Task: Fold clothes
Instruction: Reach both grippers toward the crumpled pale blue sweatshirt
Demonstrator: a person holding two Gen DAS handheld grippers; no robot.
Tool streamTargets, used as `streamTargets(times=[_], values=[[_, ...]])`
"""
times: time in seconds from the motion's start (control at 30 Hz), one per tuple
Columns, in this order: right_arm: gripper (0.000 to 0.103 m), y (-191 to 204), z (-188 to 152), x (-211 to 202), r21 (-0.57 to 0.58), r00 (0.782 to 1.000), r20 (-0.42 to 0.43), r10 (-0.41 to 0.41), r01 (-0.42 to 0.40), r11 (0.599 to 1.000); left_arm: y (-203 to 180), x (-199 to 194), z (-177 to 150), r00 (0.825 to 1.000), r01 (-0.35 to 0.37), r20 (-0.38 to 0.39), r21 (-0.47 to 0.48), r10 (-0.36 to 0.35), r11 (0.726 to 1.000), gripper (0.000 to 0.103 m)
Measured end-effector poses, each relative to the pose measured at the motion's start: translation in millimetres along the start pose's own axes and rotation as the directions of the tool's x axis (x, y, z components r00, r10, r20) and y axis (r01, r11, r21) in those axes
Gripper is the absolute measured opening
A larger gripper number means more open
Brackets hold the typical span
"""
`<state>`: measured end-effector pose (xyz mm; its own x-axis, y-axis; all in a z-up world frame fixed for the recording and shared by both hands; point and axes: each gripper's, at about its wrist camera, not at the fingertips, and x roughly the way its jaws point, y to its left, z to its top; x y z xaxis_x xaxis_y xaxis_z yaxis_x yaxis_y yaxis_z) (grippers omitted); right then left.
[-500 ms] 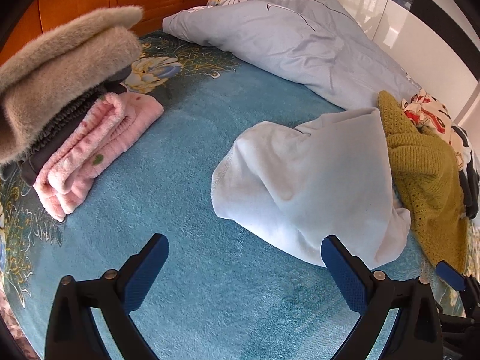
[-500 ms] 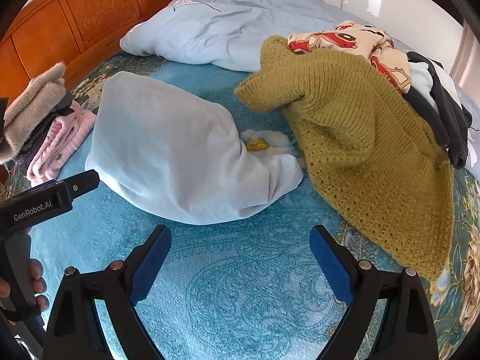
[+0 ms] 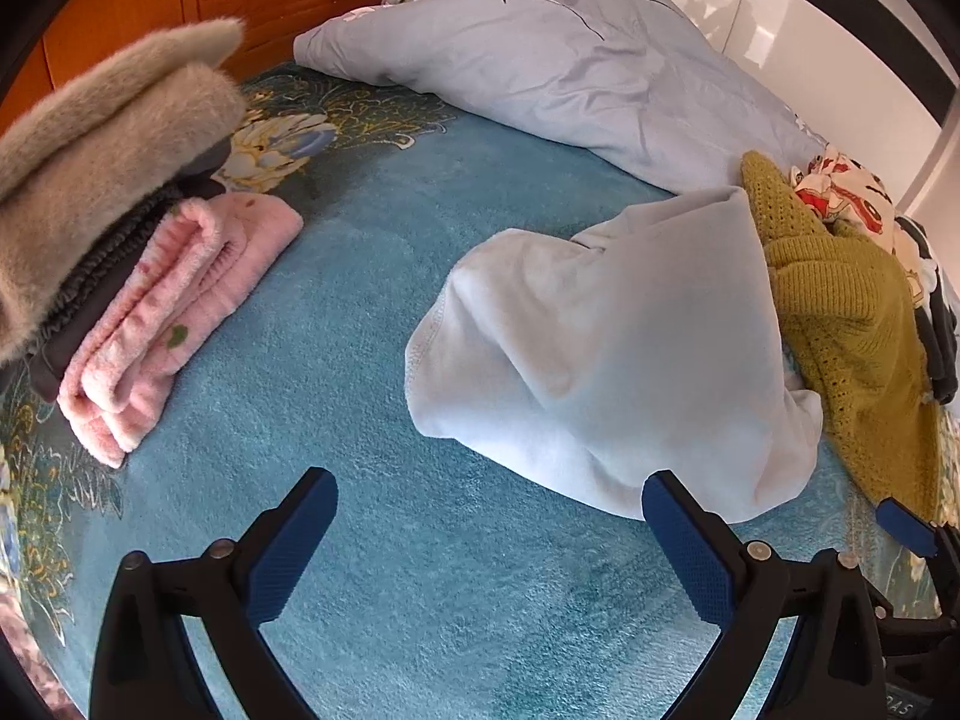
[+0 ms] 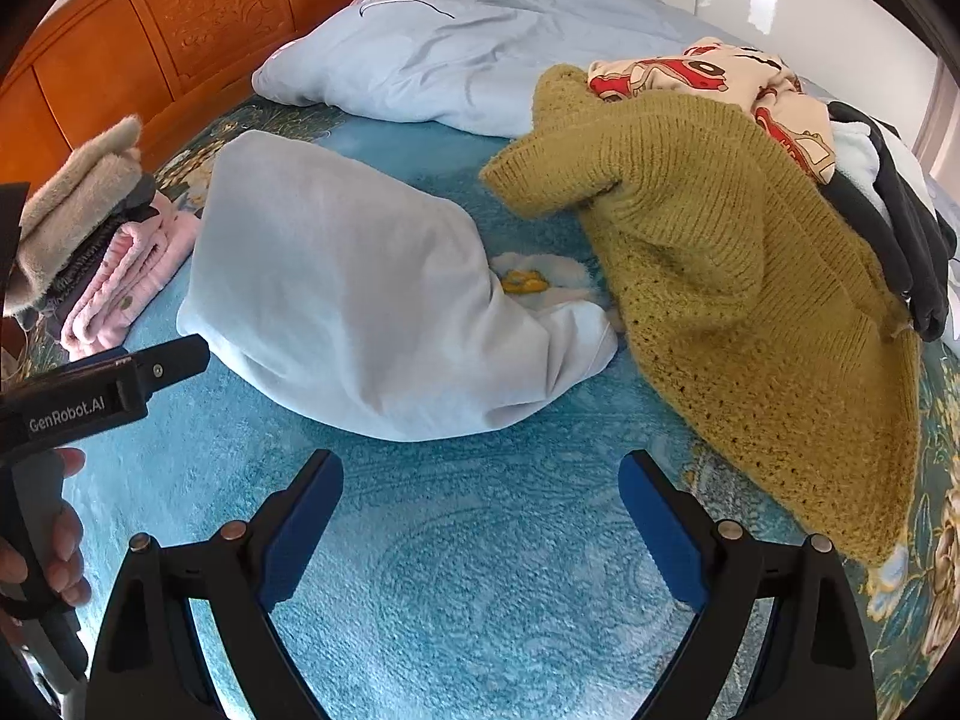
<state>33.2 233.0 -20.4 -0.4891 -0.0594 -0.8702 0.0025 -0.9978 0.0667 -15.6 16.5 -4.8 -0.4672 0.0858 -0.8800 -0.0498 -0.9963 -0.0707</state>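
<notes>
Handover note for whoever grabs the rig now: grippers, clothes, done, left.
Left gripper: open, empty, above bare blue bedspread.
Right gripper: open, empty, also above bare bedspread.
Light blue garment: crumpled in the middle, in front of both grippers, unfolded.
Mustard knit sweater: to its right, on a pile with a red-print garment and dark clothing, unfolded.
Done: folded stack at left, pink item at bottom, grey fuzzy one on top.
Left: light blue garment is probably next, then the right pile.
</notes>
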Motion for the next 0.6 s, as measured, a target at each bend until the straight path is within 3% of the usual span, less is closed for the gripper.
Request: streamTargets(times=[0.07, 0.13, 0.17, 0.2, 0.23, 0.4, 0.5, 0.6], values=[[0.094, -6.7, -4.0, -2.6, -0.007, 1.0, 0.002, -0.015, 0.015, 1.0, -9.5, -1.8, 5.9, 0.999, -0.028, 0.023, 0.062, 0.027, 0.998, 0.097], [0.094, -14.9, -8.2, -4.0, -0.002, 1.0, 0.0, -0.022, 0.022, 1.0, -20.3, -3.7, 12.2, 0.997, -0.056, 0.055, 0.122, 0.05, 0.991, 0.081], [0.094, -18.9, -10.1, -4.4, 0.002, 1.0, -0.004, -0.024, 0.024, 1.0, -26.0, -3.5, 14.9, 0.996, -0.061, 0.068, 0.147, 0.052, 0.987, 0.058], [0.094, -22.5, -12.2, -4.7, 0.006, 1.0, -0.011, -0.027, 0.027, 1.0, -32.3, -2.0, 16.7, 0.997, -0.065, 0.063, 0.169, 0.055, 0.983, 0.02], [0.094, -25.9, -14.4, -5.0, 0.01, 0.999, -0.02, -0.03, 0.03, 0.999, -37.7, 0.0, 18.6, 0.997, -0.072, 0.043, 0.189, 0.065, 0.979, 0.007], [0.094, -42.4, -22.6, -15.0, 0.047, 0.999, -0.044, -0.029, 0.031, 0.998, -58.2, -29.5, 21.6, 0.997, -0.045, 0.064, 0.218, 0.032, 0.975, 0.005], [0.094, -52.1, -26.0, -30.9, 0.058, 0.999, -0.032, -0.039, 0.041, 0.997, -73.5, -74.2, 40.3, 0.99, -0.024, 0.139, 0.224, -0.007, 0.974, 0.004], [0.094, -63.7, -29.5, -52.0, 0.089, 0.999, -0.009, -0.047, 0.048, 0.995, -100.7, -126.1, 76.5, 0.971, -0.024, 0.235, 0.241, -0.035, 0.97, 0.004]])
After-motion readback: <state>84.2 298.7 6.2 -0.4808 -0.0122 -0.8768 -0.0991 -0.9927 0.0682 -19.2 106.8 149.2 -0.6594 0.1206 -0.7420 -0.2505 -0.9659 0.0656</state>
